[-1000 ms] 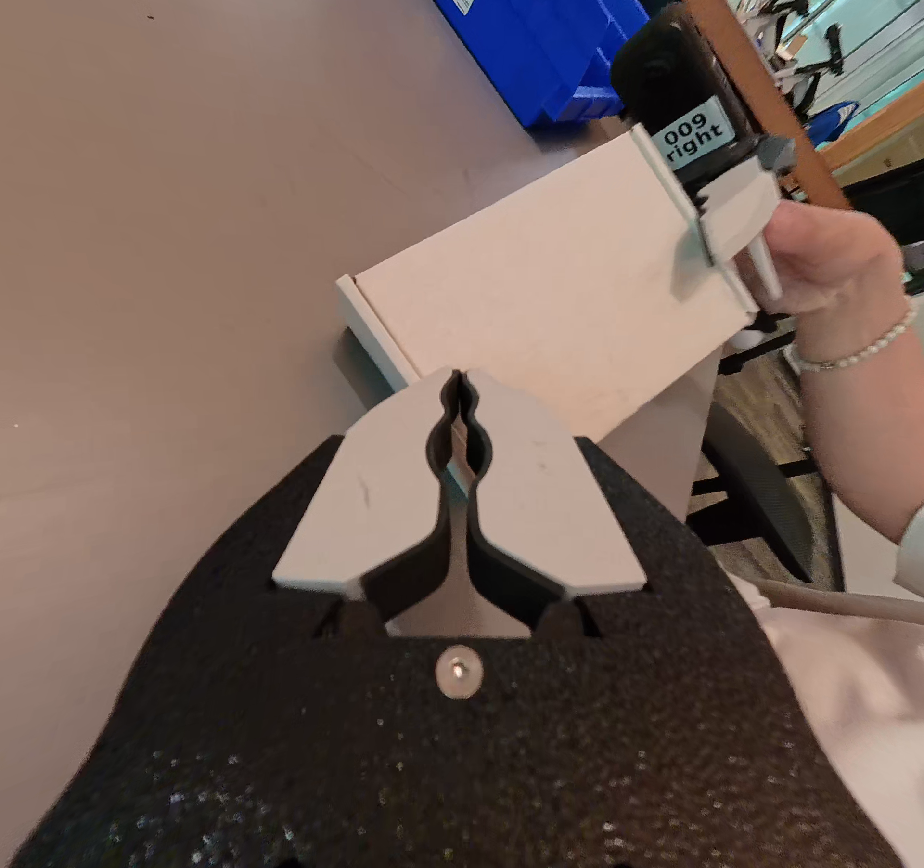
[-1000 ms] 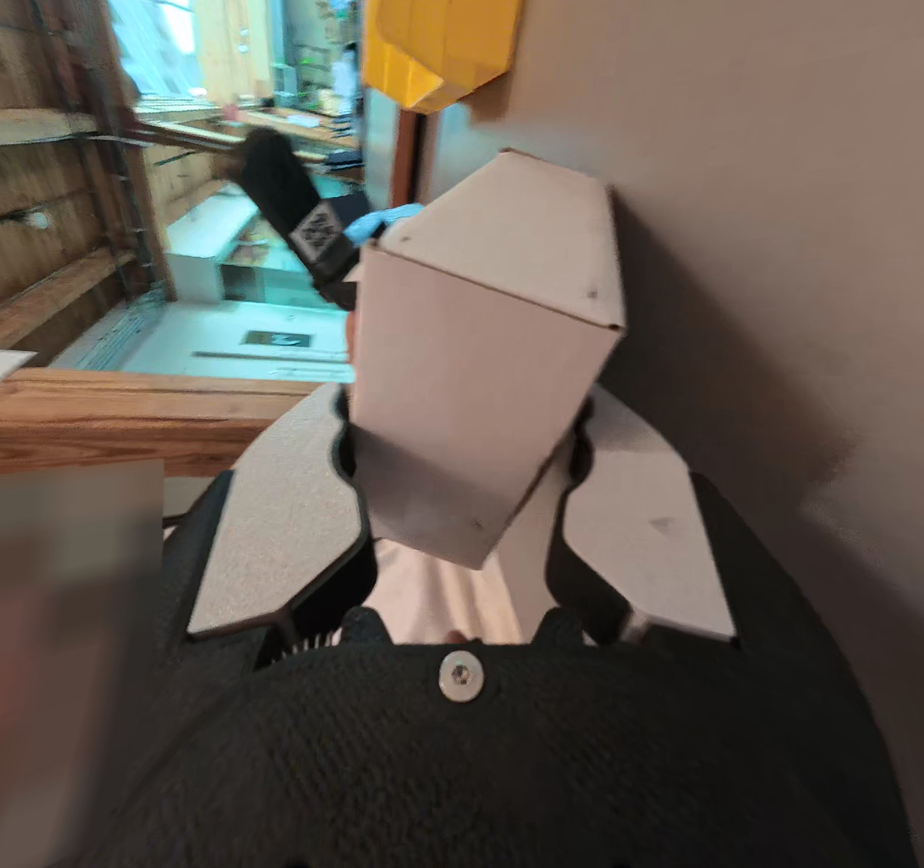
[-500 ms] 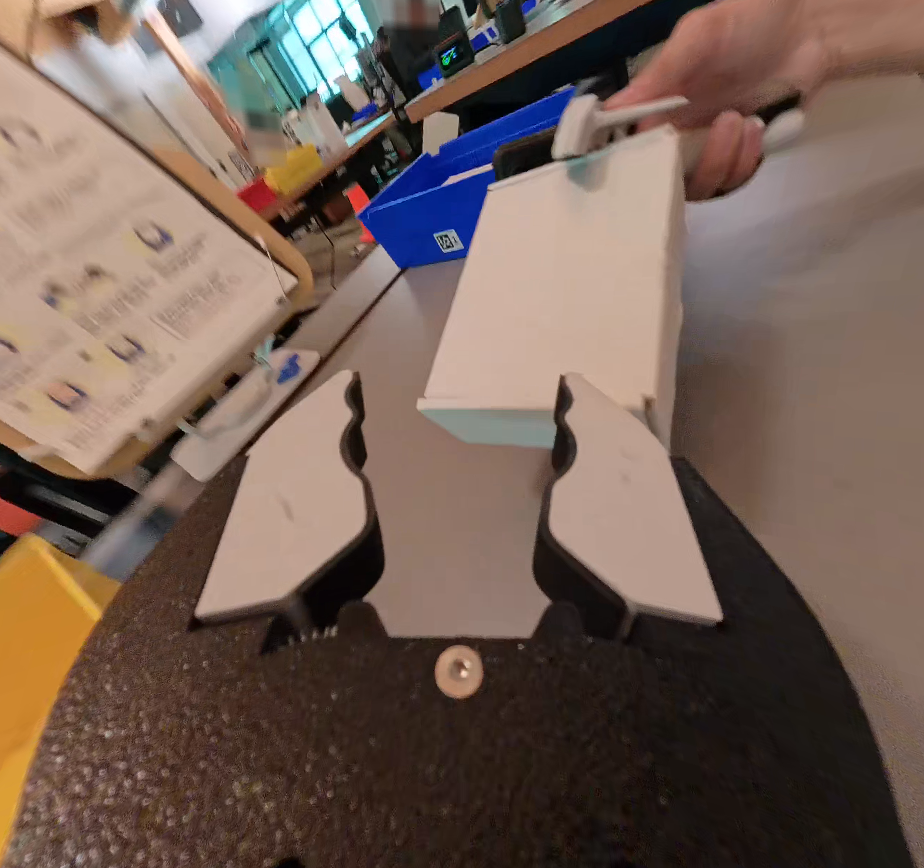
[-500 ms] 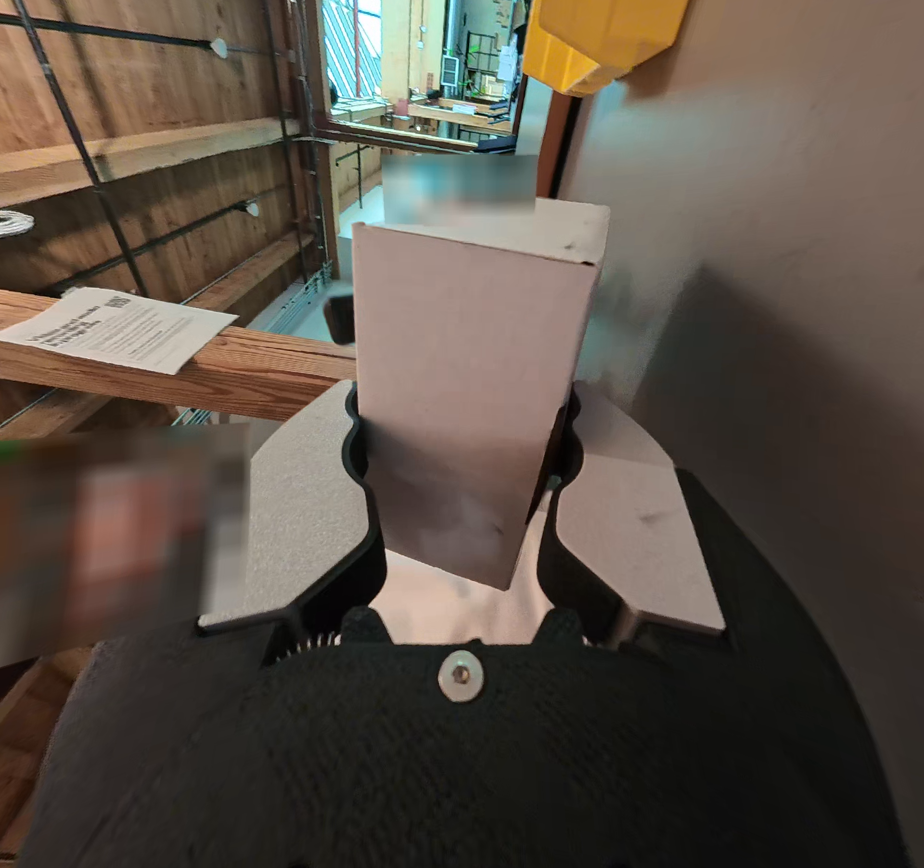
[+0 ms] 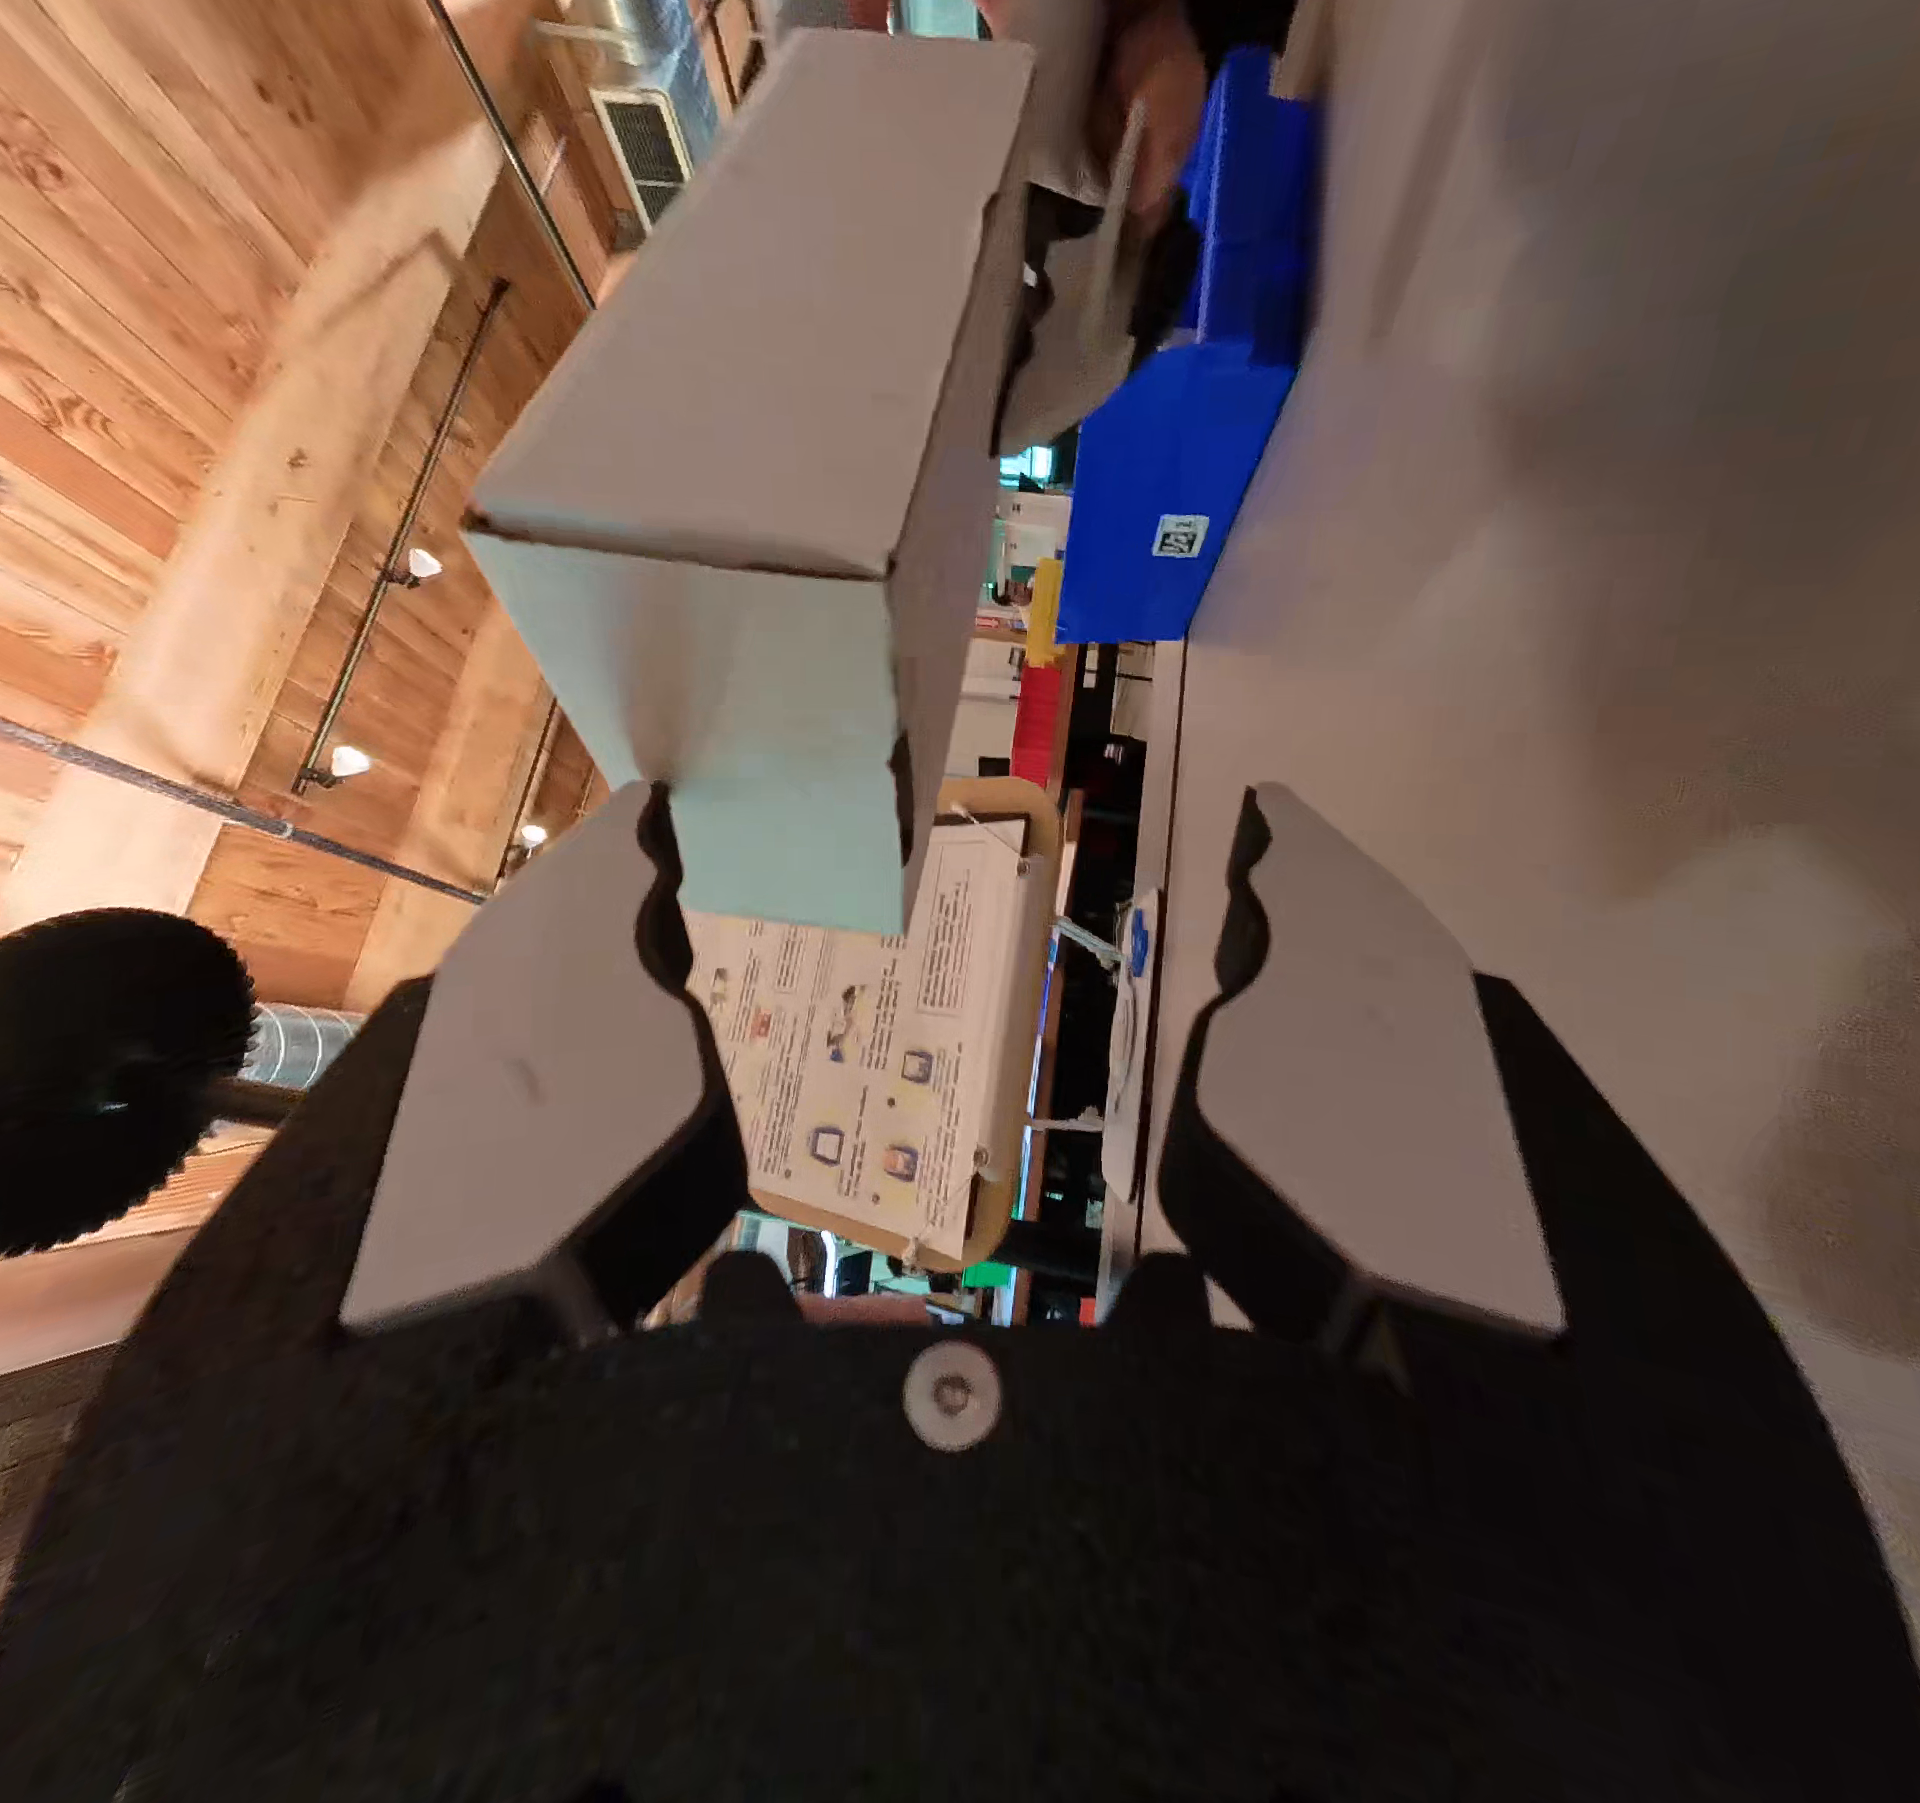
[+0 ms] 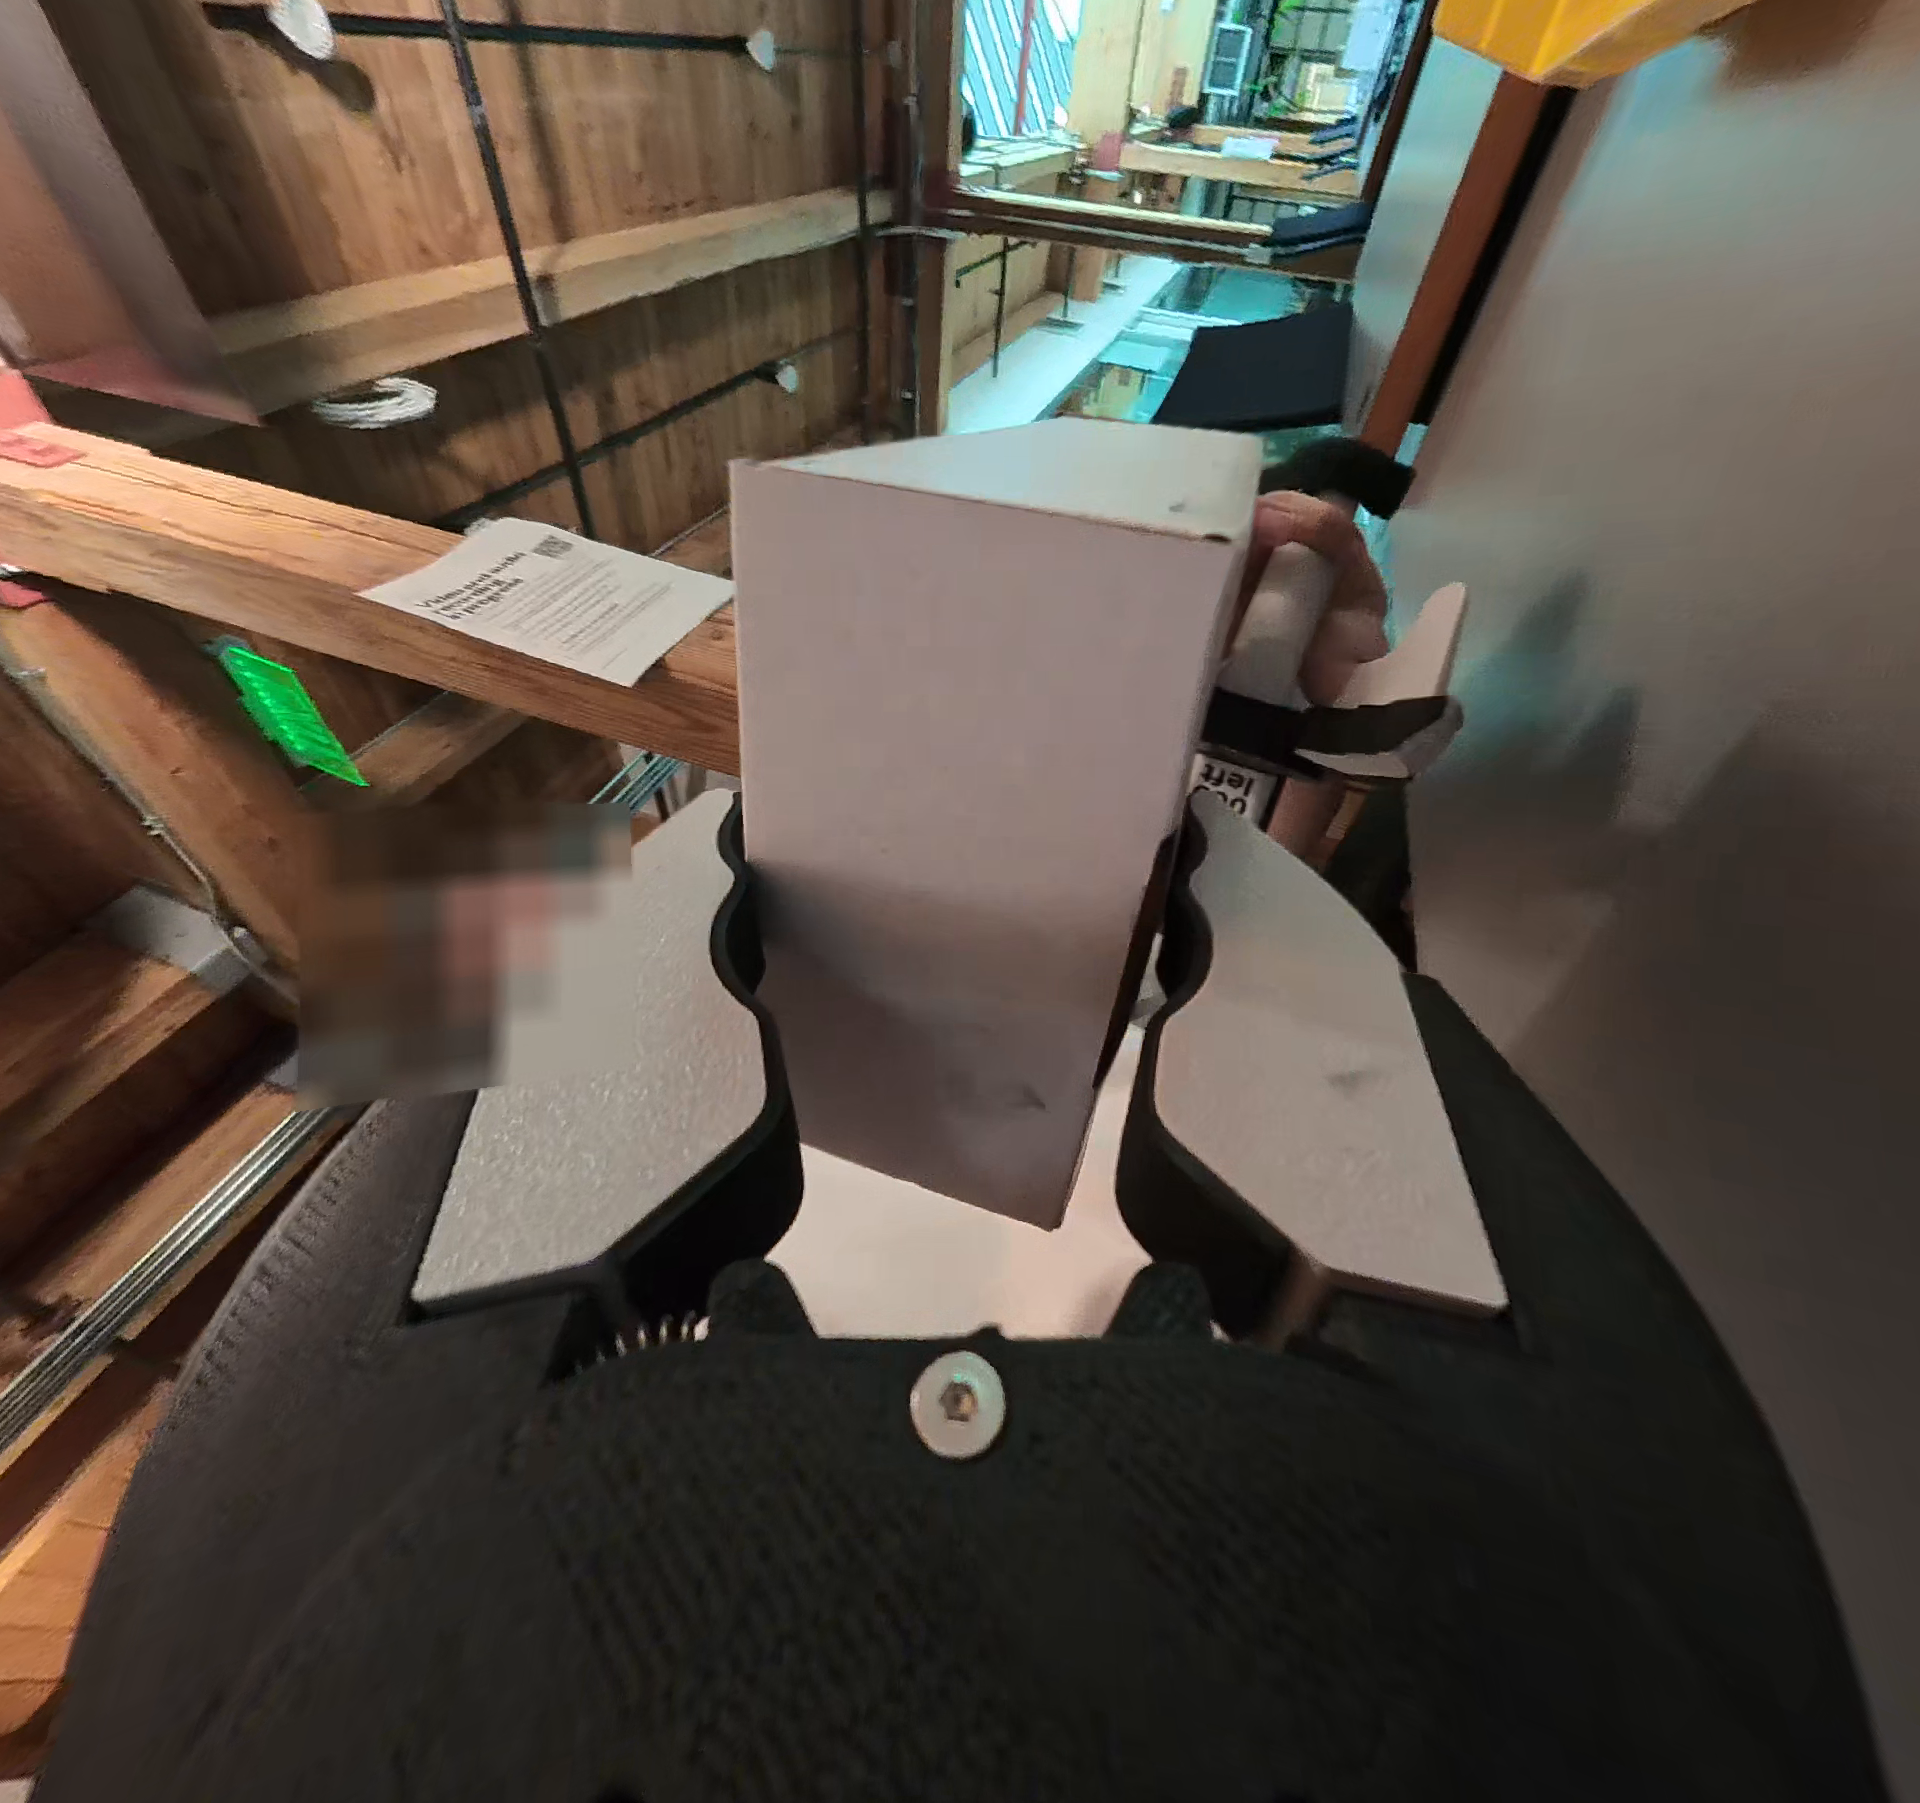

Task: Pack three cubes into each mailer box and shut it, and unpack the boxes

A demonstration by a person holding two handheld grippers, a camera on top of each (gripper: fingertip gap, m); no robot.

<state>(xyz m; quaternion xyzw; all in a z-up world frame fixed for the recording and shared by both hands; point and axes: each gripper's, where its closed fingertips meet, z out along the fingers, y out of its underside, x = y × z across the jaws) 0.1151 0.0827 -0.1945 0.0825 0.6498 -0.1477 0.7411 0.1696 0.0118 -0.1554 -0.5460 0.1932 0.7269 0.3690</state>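
Your right gripper (image 6: 961,932) clamps the closed box (image 6: 966,797) by its near end, lifted off the table (image 6: 1714,818) and tipped. Your left gripper (image 5: 940,880) gapes wide, empty, one finger brushing the box's far end. Centre that end between the fingers before squeezing; keep the right grip firm.

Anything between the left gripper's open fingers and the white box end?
Nothing visible. The left gripper is open, and the near end of the white mailer box sits just inside its left finger. The right gripper holds the other end.
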